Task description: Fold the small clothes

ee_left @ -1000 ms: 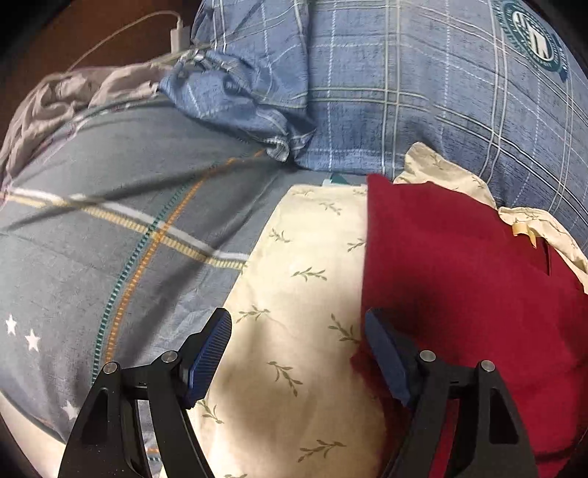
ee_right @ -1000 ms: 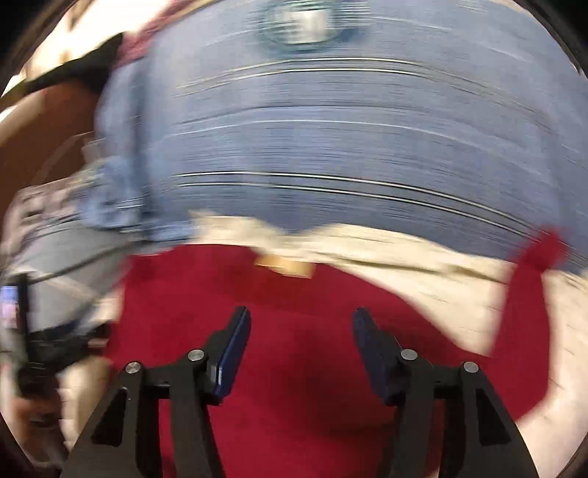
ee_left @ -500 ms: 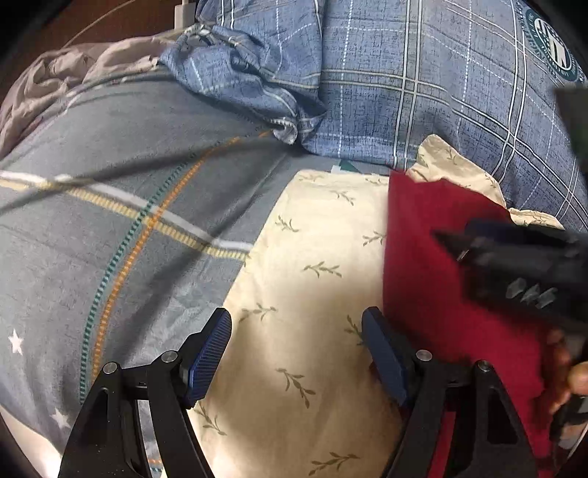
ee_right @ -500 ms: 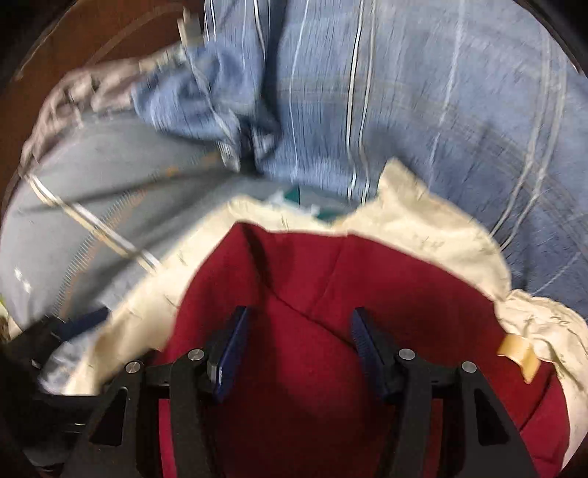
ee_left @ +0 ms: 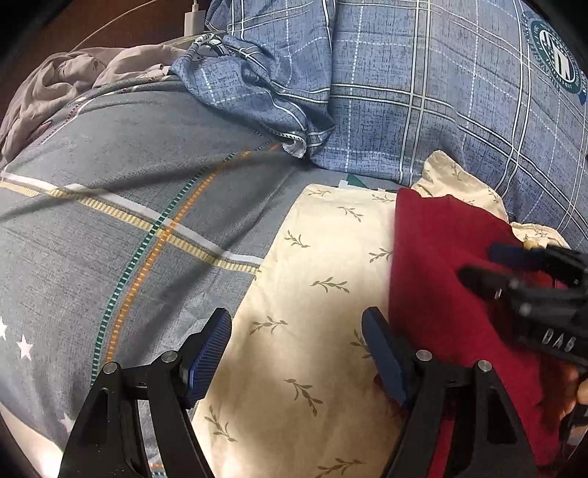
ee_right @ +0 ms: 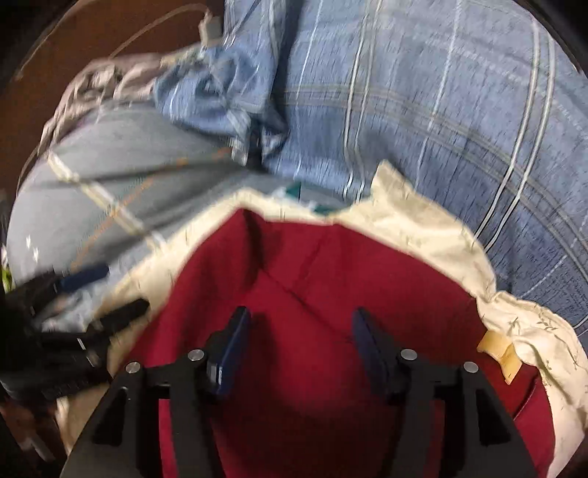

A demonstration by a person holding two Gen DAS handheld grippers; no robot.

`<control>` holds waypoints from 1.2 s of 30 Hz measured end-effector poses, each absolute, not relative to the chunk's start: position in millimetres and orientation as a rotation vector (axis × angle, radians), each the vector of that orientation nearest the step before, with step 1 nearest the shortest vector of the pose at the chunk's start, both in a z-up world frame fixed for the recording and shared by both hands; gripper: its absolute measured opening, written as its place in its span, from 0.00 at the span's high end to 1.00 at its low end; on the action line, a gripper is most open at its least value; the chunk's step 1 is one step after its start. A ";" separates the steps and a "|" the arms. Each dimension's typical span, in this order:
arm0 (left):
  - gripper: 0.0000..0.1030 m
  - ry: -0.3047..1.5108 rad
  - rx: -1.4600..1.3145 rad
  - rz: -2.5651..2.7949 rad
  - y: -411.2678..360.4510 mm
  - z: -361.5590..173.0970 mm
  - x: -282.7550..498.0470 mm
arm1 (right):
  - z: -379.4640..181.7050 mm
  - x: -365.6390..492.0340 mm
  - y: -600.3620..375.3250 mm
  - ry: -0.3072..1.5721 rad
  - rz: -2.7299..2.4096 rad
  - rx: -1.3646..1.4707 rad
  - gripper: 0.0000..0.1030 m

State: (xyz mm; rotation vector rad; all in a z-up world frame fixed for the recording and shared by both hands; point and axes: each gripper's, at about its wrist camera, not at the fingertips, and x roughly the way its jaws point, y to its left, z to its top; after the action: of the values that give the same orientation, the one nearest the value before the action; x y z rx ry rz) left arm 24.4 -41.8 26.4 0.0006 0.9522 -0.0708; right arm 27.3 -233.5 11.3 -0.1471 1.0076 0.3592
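A dark red garment [ee_left: 448, 279] lies on a cream cloth with a leaf print [ee_left: 323, 294] on the bed. My left gripper [ee_left: 297, 353] is open and empty over the cream cloth, its right finger at the garment's left edge. My right gripper [ee_right: 299, 342] is open and empty, low over the middle of the red garment [ee_right: 312, 279], where a fold crease runs. A tan label [ee_right: 498, 349] shows at the garment's right side. The right gripper also shows in the left wrist view [ee_left: 529, 283], and the left gripper in the right wrist view [ee_right: 84, 301].
A grey bedsheet with striped bands and stars [ee_left: 121, 228] lies to the left. A blue plaid quilt [ee_left: 422, 92] is bunched behind the clothes. A grey crumpled cloth [ee_left: 73, 81] and a white charger with cable [ee_left: 194, 18] sit at the far left by the brown headboard.
My right gripper has swung left over the red garment and come to hover above its middle. My left gripper has shifted slightly left, off the garment's edge. Both stay open.
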 end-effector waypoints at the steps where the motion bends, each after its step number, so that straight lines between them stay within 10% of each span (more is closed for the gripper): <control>1: 0.30 0.951 -0.002 -0.071 -41.2 26.5 24.3 | 7.8 26.6 -234.1 1.004 0.361 -0.153 0.45; 3: 0.30 0.954 -0.011 -0.072 -41.1 26.5 24.9 | 2.7 25.1 -234.5 0.992 0.349 -0.144 0.52; 6: 0.30 0.960 -0.002 -0.074 -43.4 26.1 25.3 | 7.3 18.9 -229.3 0.971 0.361 -0.161 0.97; 17: 0.30 0.905 -0.069 -0.134 -41.0 38.1 19.0 | 1.9 37.5 -236.1 0.943 0.174 -0.131 0.96; 23: 0.29 0.907 -0.031 -0.164 -48.0 39.5 15.8 | 34.2 -6.5 -260.2 0.936 0.195 0.005 0.60; 36: 0.30 0.937 0.090 -0.121 -68.7 30.5 13.9 | 31.4 -88.3 -267.8 0.970 0.145 0.075 0.53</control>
State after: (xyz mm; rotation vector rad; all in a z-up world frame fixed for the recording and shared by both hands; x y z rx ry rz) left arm 13.9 -68.7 30.5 0.0897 0.9373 -0.1213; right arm -88.3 -267.8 31.4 0.0751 0.9698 0.1449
